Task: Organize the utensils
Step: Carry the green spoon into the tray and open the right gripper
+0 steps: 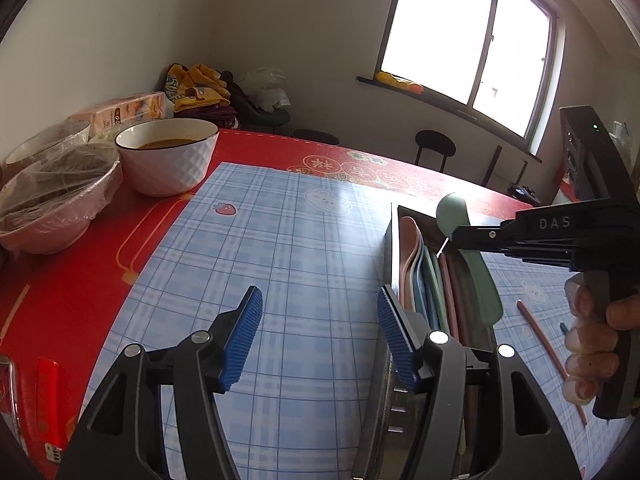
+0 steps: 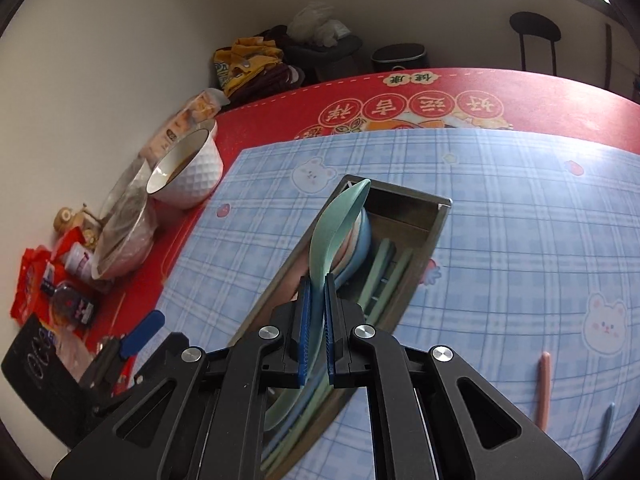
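Note:
My right gripper (image 2: pixel 316 304) is shut on a green spoon (image 2: pixel 334 232) and holds it over the dark utensil box (image 2: pixel 434 224). The same spoon (image 1: pixel 476 276) and gripper (image 1: pixel 456 240) show in the left wrist view above the box (image 1: pixel 390 240). The box holds pink and blue spoons (image 2: pixel 360 240) and green chopsticks (image 2: pixel 384 268). My left gripper (image 1: pixel 320 336) is open and empty, low over the blue plaid mat, just left of the box. A pink chopstick (image 2: pixel 543 388) and a blue one (image 2: pixel 604 436) lie on the mat to the right.
A white bowl with brown liquid (image 1: pixel 168 156) and plastic-wrapped bowls (image 1: pixel 56 204) stand on the red tablecloth at the left. Snack packets and bottles (image 2: pixel 60 280) lie near the wall. A black stool (image 1: pixel 434 148) stands beyond the table.

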`<state>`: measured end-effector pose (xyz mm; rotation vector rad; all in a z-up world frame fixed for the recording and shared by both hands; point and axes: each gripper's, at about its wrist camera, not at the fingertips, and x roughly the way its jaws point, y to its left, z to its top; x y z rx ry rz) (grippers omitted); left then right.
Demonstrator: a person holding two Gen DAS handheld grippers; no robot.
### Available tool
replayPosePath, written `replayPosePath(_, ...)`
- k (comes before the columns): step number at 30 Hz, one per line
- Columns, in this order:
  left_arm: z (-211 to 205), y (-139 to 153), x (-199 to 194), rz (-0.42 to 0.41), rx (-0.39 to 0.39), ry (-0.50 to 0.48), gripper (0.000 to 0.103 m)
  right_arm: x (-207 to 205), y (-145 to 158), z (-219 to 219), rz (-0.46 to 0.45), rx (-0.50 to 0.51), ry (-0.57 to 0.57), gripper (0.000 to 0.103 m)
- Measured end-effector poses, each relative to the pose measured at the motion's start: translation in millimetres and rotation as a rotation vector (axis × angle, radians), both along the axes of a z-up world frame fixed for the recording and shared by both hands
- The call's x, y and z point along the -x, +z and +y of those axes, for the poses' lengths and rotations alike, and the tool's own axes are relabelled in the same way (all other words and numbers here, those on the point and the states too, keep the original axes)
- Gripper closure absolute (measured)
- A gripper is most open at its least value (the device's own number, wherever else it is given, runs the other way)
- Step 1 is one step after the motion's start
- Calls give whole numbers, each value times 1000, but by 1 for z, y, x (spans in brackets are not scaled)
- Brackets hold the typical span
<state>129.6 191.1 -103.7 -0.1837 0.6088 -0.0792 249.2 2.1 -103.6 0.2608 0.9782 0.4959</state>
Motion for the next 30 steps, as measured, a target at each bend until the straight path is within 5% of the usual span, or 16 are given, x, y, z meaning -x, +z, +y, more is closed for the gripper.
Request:
replayPosePath(13,1,0,1,-5,7,1,44,-28,-25,18,100,-1,-47,97)
replayPosePath(30,1,-2,0,1,16,-3,44,-18,-1,-2,70,3,-55,95)
